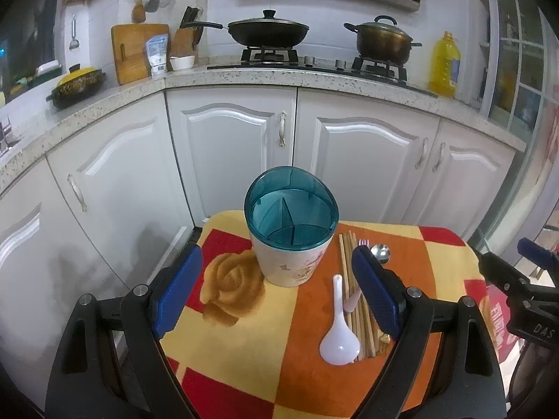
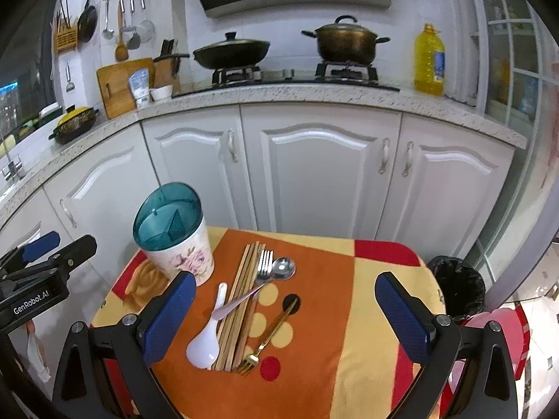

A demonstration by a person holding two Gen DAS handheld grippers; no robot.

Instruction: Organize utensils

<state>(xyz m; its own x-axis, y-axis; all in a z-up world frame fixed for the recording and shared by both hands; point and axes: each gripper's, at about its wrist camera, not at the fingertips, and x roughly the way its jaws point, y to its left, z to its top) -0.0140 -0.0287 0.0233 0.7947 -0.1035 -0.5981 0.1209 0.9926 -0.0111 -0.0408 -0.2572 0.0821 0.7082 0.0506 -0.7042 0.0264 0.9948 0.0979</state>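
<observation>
The utensil holder point(image 2: 173, 234), a floral cup with a teal divided insert, is standing upright at the far left of the small cloth-covered table point(image 2: 349, 314). Its compartments are showing empty, so sorting is judged not yet begun.

The utensils are lying loose in one cluster just right of the holder. A bundle of wooden chopsticks point(image 2: 241, 300) is running lengthwise, tips toward the cabinets. A white ceramic spoon point(image 2: 208, 335) is lying touching its left side, bowl nearest the cameras. A silver spoon point(image 2: 260, 284) is crossing diagonally over the chopsticks, beside a silver fork point(image 2: 263, 263). A gold fork point(image 2: 269, 337) is lying on the right edge of the group, tines nearest the cameras. The overlap suggests the top pieces will need lifting first.

The right gripper point(image 2: 284, 317) is hovering above the cluster with its jaws wide apart and nothing between them, apparently lining up for a first pick. The left gripper point(image 1: 279, 293) is hanging in front of the holder, jaws likewise spread and empty, probably placed to steady the cup.

Beyond the table, white cabinets point(image 2: 314, 174) and a counter with a stove point(image 2: 290, 76) are forming the backdrop.
</observation>
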